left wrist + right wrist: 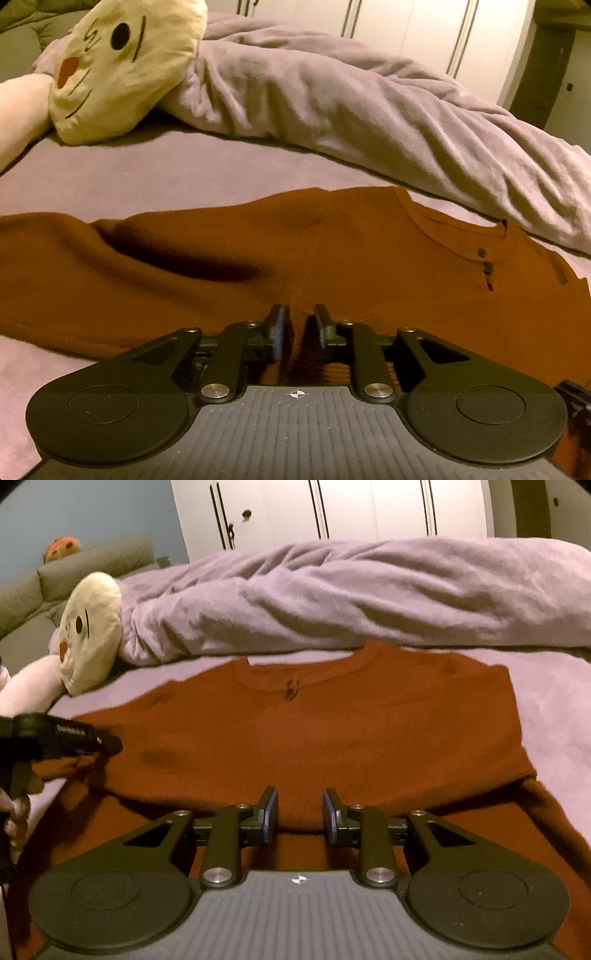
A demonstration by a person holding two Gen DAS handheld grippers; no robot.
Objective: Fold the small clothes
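A: Left wrist view, entry one. The left gripper [300, 314] sits low over the rust-brown shirt [221, 258], its jaws a narrow gap apart. Cloth shows in the gap, but I cannot tell whether the pads press on it.

B: Where is the shirt relative to it?

A: Spread flat directly ahead of and beneath the fingers, reaching out to both sides. The neckline with two dark buttons [484, 260] lies ahead and to the right. A shadowed crease runs ahead and to the left.

B: And the right wrist view?

A: The right gripper [300, 805] stands with jaws moderately apart, wider than the left's. A folded edge of the shirt [314, 731] lies just ahead of the fingertips, crossing between them; a lower layer of the same cloth lies under the gripper body. Pads appear clear of the fabric.

B: Anything else ahead?

A: The bunched lilac duvet [351, 590] lies beyond the shirt's collar. A cream plush toy [92, 627] lies far ahead to the left. The left gripper [74, 738] enters from the left edge, over the shirt's left side, with a hand [14, 812] on its handle.
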